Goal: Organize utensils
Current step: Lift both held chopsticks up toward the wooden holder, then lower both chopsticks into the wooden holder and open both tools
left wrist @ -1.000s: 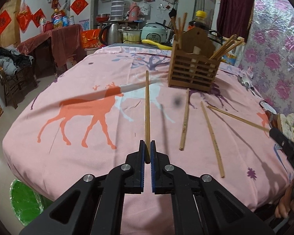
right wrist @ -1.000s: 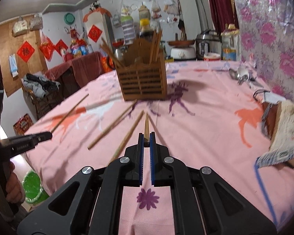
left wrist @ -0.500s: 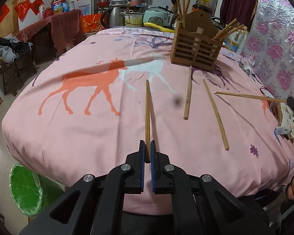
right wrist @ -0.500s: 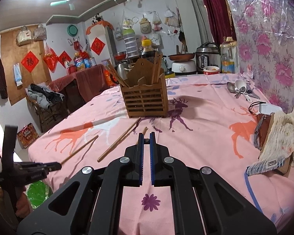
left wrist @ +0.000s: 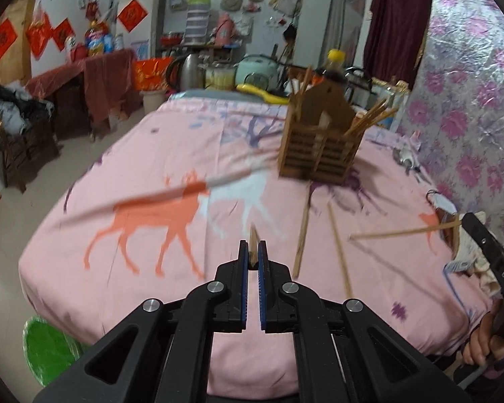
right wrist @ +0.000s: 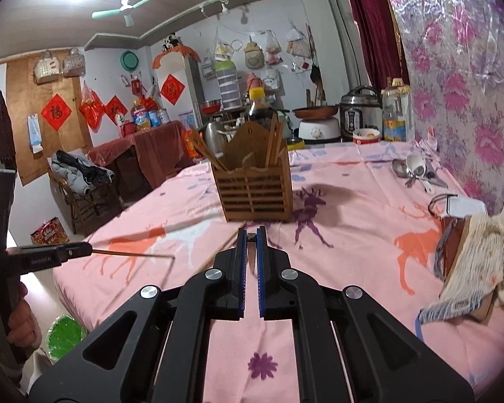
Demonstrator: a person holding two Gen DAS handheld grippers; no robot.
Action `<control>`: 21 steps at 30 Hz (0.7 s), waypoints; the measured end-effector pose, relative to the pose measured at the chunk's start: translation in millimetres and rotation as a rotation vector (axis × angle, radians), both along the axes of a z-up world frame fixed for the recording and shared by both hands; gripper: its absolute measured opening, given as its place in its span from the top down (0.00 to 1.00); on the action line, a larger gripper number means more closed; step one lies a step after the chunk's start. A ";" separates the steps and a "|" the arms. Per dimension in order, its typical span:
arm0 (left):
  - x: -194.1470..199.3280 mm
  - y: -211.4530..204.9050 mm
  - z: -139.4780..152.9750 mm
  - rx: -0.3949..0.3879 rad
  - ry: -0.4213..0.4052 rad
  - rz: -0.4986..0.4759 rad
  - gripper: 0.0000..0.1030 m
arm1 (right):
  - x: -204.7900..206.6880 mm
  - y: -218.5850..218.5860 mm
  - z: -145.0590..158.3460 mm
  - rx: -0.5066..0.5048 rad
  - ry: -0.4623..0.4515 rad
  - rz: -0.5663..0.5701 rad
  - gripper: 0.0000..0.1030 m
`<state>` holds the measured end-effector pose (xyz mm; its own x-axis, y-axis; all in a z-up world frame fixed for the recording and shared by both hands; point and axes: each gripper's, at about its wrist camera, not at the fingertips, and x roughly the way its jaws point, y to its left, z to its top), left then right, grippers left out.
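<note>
My left gripper (left wrist: 251,256) is shut on a wooden chopstick (left wrist: 252,236) that points forward, foreshortened; in the right wrist view that chopstick (right wrist: 134,254) sticks out of it level above the table. My right gripper (right wrist: 248,235) is shut on another chopstick (left wrist: 403,232), only its tip showing between the jaws. A slatted wooden utensil holder (right wrist: 256,186) with several chopsticks stands ahead on the pink deer tablecloth (right wrist: 352,208); it also shows in the left wrist view (left wrist: 319,154). Two loose chopsticks (left wrist: 339,252) lie before it.
Metal spoons (right wrist: 413,171) lie at the far right by the floral wall. A cloth and wallet (right wrist: 470,252) sit at the right edge. A green bin (left wrist: 50,352) stands on the floor left of the table. Cookers and bottles line the far side.
Both grippers have lifted with their chopsticks. The left chopstick has tilted up to point away. The right gripper's chopstick is off the cloth and held level.
</note>
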<state>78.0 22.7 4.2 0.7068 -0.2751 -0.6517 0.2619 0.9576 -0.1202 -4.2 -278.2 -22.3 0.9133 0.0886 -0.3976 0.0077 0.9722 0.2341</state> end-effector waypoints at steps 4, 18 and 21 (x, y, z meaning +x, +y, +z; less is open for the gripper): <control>14.7 -10.5 14.2 -0.006 -0.009 -0.019 0.95 | 9.8 -0.9 8.8 -0.007 -0.009 0.005 0.94; 64.9 -54.7 70.6 -0.041 -0.017 -0.131 0.95 | 53.5 -15.9 48.7 0.000 -0.056 0.017 0.94; 72.9 -62.8 85.5 -0.037 -0.036 -0.150 0.95 | 63.7 -20.5 60.0 0.010 -0.073 0.021 0.94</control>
<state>150.9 -40.0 89.7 0.6788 -0.4027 -0.6140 0.4063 0.9025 -0.1427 59.5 -298.7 37.8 0.9378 0.1118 -0.3288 -0.0305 0.9696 0.2429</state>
